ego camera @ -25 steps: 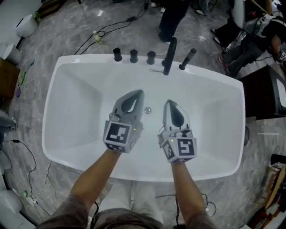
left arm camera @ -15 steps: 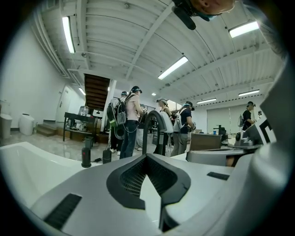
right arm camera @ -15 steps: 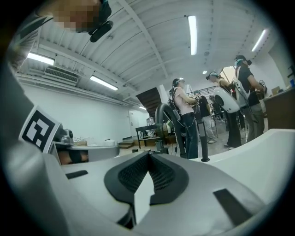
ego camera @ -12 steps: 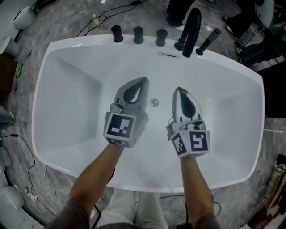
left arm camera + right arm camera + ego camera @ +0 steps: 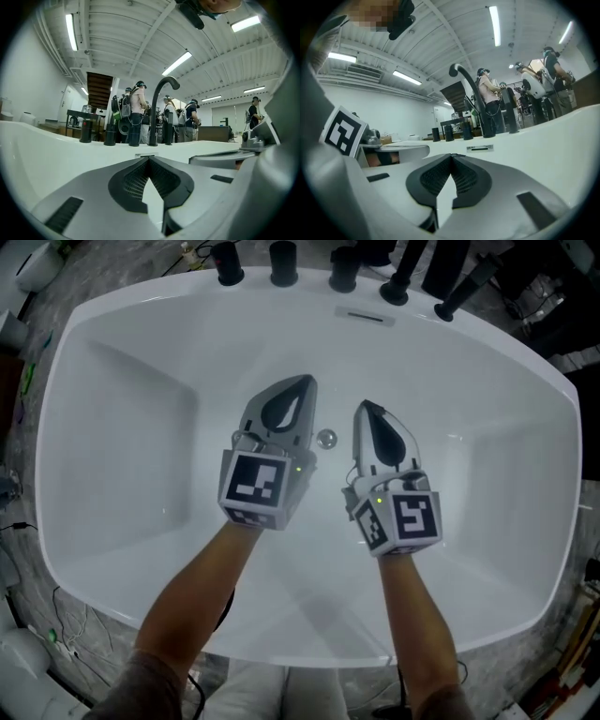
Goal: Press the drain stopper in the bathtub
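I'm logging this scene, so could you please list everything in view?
bathtub: one, white, fills the head view
drain stopper: one, silver, tub floor, between the two grippers
knobs: three, black, far rim
faucet: one, black, curved, far rim beside the knobs
overflow slot: one, far wall
people: several, standing beyond the tub
left gripper: one, grey, shut, empty, left of the stopper
right gripper: one, grey, shut, empty, right of the stopper
forearms: two, bare, near edge
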{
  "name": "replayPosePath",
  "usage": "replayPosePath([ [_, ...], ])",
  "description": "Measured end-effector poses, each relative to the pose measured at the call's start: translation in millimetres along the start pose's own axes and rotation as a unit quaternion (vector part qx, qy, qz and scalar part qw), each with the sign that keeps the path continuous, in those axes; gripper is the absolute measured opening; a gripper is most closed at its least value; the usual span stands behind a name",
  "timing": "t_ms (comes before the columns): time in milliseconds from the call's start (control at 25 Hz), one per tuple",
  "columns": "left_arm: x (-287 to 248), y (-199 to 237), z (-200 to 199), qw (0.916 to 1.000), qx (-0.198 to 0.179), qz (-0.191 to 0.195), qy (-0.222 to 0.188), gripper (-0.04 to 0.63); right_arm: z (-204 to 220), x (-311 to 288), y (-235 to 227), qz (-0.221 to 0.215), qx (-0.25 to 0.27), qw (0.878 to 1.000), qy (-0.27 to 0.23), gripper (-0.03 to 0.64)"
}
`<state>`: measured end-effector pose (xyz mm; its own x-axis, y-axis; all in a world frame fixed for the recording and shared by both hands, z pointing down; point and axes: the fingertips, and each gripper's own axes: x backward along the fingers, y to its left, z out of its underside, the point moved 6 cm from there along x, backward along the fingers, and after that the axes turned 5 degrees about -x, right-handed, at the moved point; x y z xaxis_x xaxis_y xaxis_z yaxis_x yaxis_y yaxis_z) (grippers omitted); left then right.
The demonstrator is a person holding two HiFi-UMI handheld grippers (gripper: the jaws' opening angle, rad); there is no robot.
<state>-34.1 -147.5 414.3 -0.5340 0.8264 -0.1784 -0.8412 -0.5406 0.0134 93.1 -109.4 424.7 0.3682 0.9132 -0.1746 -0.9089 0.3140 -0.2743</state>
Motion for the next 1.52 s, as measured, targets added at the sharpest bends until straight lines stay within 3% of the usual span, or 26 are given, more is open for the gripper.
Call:
replayPosePath([
  [600, -31, 7, 127, 0.9999, 0.01, -0.012, 0.0, 0.002, 135, -42, -25, -0.018, -0.016, 0.999, 0.037, 0.0],
  [840, -34, 7, 153, 0.9996, 0.021, -0.015, 0.008, 0.002, 164, -51, -45, -0.015, 0.008, 0.998, 0.061, 0.0],
  [1000, -36, 7, 165, 0.9991, 0.034, -0.012, 0.024, 0.002, 195, -73, -69, -0.006, 0.016, 0.994, 0.106, 0.0],
  [1240, -37, 5, 184, 0.9986, 0.034, -0.005, 0.041, 0.002, 257, -106, -90, 0.001, 0.012, 0.978, 0.21, -0.001],
  [1520, -41, 3, 204, 0.9979, 0.04, 0.001, 0.051, 0.002, 333, -114, -113, 0.024, -0.029, 0.939, 0.34, -0.002],
])
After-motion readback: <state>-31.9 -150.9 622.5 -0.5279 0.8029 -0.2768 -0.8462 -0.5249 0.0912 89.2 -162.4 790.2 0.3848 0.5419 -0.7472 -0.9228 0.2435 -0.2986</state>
